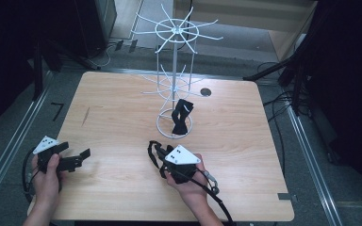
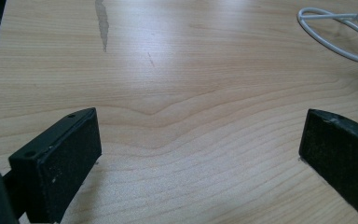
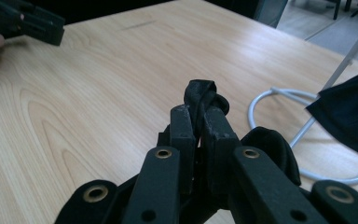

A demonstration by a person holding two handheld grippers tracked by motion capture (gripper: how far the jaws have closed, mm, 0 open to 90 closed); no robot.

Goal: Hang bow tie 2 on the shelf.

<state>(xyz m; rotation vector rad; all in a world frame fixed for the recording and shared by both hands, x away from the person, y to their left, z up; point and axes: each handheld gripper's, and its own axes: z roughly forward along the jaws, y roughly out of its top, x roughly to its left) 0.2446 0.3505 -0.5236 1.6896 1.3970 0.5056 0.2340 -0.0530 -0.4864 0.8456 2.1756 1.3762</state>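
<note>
Right now my right gripper [image 3: 199,122] has its jaws pinched tight on a black strap [image 3: 199,95], a twisted loop of it poking out just past the tips. In the high view the strap [image 1: 153,153] trails from the jaws over the near middle of the wooden table [image 1: 113,117]. My left gripper [image 1: 78,160] sits at the near left, jaws spread wide with nothing between them, low over bare wood.

Farther off stands a white wire rack [image 1: 174,70], and a black fabric piece [image 1: 181,117] hangs low on it, over its round base ring [image 3: 279,135].

I judge the strap to be soft, light and limp: it will sag and twist rather than keep a shape, and it will not break under a firm pinch. Gripping a doubled or bunched part, as I do now, seems safest, since a single flat layer could slip through. Whether it joins the dark bundle beside my jaws, I cannot tell.
</note>
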